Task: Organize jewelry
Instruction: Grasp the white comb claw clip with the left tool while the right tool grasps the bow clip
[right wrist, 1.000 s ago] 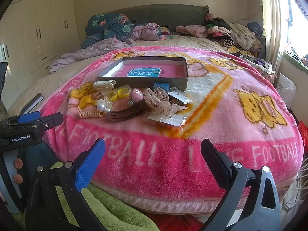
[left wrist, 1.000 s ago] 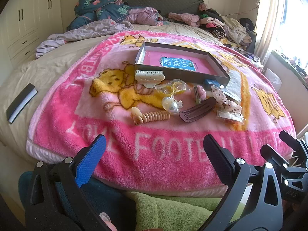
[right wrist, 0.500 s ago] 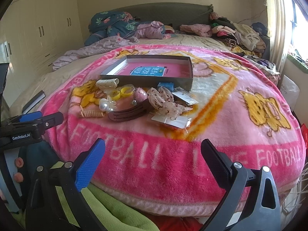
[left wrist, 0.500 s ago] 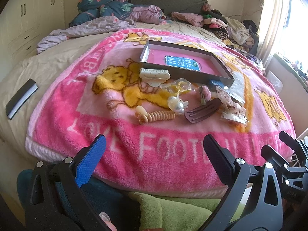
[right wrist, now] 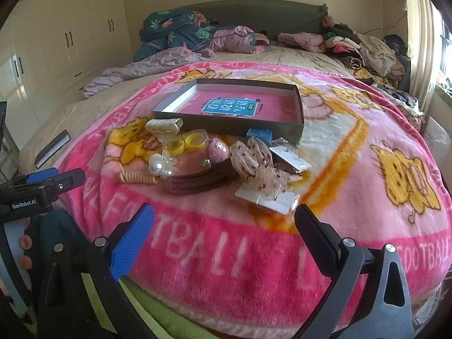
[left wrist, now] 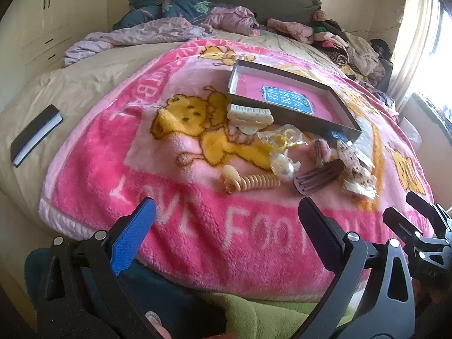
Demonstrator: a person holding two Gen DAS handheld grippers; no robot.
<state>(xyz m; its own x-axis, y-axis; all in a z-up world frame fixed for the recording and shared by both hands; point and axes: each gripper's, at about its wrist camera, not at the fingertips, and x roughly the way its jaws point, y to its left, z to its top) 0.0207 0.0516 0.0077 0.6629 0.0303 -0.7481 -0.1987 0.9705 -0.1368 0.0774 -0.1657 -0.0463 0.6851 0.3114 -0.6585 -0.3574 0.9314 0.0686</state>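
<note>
A grey shallow box [left wrist: 293,117] [right wrist: 234,126] with a pink book inside lies on the pink blanket. In front of it lies a heap of hair accessories: a cream claw clip [left wrist: 250,114] [right wrist: 163,125], yellow rings in a bag [left wrist: 278,139] [right wrist: 188,142], a pearl flower clip [left wrist: 284,163] [right wrist: 161,163], a beige spiral tie [left wrist: 254,181] [right wrist: 138,177], a brown clip [left wrist: 317,178] [right wrist: 197,182], a pink pom-pom [right wrist: 217,148] and a dotted bow on a card [left wrist: 357,169] [right wrist: 260,169]. My left gripper [left wrist: 226,231] and right gripper [right wrist: 223,231] are open and empty, short of the heap.
The pink blanket [left wrist: 175,206] covers a bed with piled clothes [right wrist: 361,48] at the headboard. A black notebook [left wrist: 35,134] lies on the sheet at left. White wardrobes [right wrist: 56,42] stand left, a window right. Green cloth [right wrist: 158,310] lies under the grippers.
Both grippers have moved forward and a little higher towards the heap, so the box and accessories look nearer. Both stay open. Nothing on the blanket has moved.
</note>
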